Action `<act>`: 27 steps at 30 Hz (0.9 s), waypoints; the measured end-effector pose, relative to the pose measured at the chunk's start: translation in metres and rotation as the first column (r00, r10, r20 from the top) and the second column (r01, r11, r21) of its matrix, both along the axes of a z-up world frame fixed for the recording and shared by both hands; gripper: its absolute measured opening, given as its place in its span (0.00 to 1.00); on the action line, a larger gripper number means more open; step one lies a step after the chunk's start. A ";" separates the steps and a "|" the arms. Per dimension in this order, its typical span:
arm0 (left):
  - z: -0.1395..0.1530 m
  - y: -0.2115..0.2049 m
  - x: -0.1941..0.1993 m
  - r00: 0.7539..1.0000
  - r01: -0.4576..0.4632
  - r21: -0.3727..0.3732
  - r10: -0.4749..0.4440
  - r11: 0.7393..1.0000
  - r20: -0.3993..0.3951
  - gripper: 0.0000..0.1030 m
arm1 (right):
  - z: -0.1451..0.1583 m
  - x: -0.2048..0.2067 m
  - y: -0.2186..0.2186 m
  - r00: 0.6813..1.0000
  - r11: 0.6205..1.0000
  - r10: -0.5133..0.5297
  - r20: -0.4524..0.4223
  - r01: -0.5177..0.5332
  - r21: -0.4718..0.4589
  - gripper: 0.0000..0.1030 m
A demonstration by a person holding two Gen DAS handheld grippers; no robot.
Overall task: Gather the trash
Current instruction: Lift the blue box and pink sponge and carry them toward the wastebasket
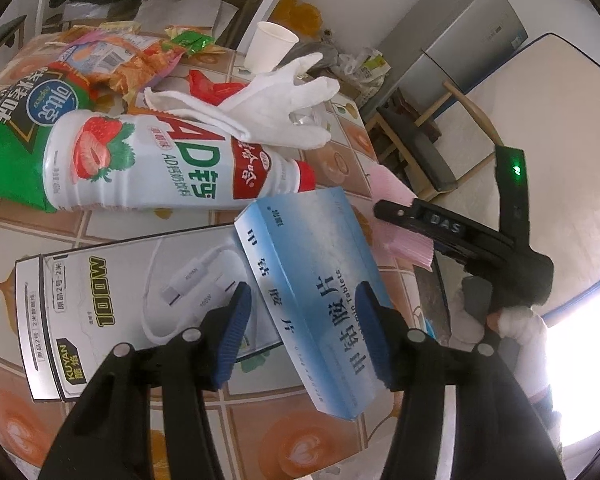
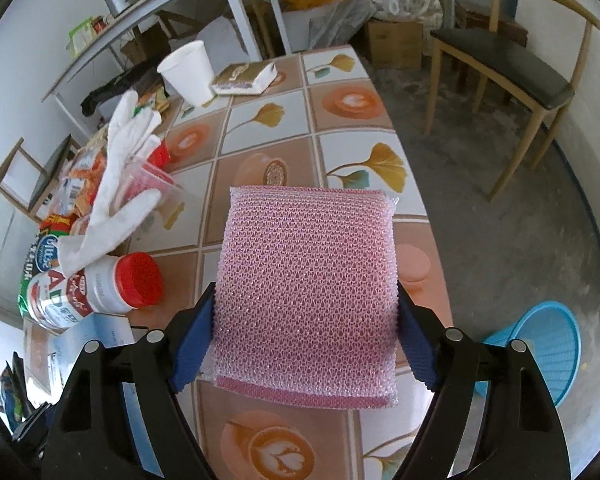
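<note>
White walls, grey concrete floor [image 2: 480,208], a wooden chair [image 2: 504,60] beside the patterned table [image 2: 340,120].

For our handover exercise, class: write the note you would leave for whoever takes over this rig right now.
Left gripper: shut on the blue tablet box, raised above the table.
Right gripper: shut on the pink scouring pad, raised too.
Blue basket stands on the floor to the right, probably the bin.
Done: nothing visibly binned.
Left: both held items, then milk bottle, cable box, snack bags, white glove, paper cup.
</note>
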State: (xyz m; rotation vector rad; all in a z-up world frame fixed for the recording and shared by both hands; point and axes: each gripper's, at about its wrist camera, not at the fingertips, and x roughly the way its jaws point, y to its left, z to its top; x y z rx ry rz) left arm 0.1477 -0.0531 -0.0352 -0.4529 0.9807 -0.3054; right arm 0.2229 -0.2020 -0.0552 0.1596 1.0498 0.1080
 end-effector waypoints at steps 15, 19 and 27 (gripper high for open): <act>0.021 0.016 -0.010 0.998 -0.006 -0.076 0.011 0.997 0.068 0.79 | 0.018 -0.028 -0.020 0.998 0.996 -0.043 0.054 0.038 0.078 0.74; 0.019 0.015 -0.019 0.998 0.025 -0.093 -0.019 0.995 0.057 0.84 | 0.022 -0.044 -0.028 0.995 0.992 -0.073 0.071 0.065 0.105 0.74; 0.011 -0.010 -0.008 0.999 0.027 -0.049 -0.028 0.998 -0.015 0.87 | 0.019 -0.073 -0.047 0.985 0.977 -0.142 0.101 0.123 0.173 0.74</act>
